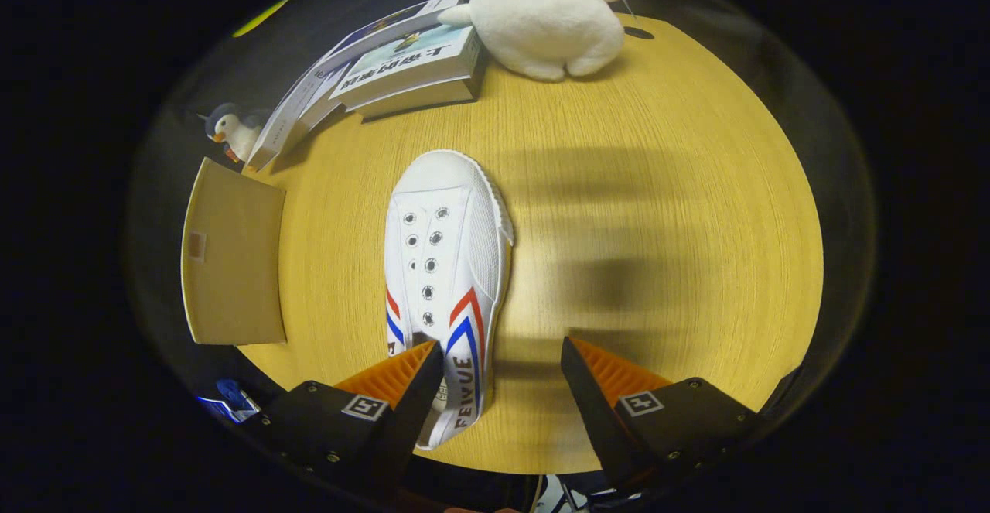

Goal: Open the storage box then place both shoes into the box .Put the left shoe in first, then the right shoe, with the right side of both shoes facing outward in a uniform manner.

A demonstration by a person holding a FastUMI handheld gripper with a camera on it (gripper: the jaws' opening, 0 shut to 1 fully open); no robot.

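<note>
1. The tool (503,358) hangs over the near part of the round wooden desk (657,227), its two fingers spread wide apart and gripping nothing.
2. A white shoe (445,265) with red and blue stripes lies flat on the desk, toe pointing away. Its heel end sits against the left finger (394,377), which overlaps it; the right finger stands apart from the shoe, with bare wood between them.
3. A dark shadow falls on the desk just ahead of the right finger.
4. To the left of the shoe, at the desk's edge, lies a flat brown cardboard panel (232,265); whether it belongs to the storage box cannot be told.
5. Beyond the panel a small penguin toy (232,132) stands off the desk's edge.
6. Farther on, a stack of books (402,64) lies beyond the shoe's toe, well apart from it.
7. Touching the books on their right sits a white plush toy (545,22), at the desk's far edge.
</note>
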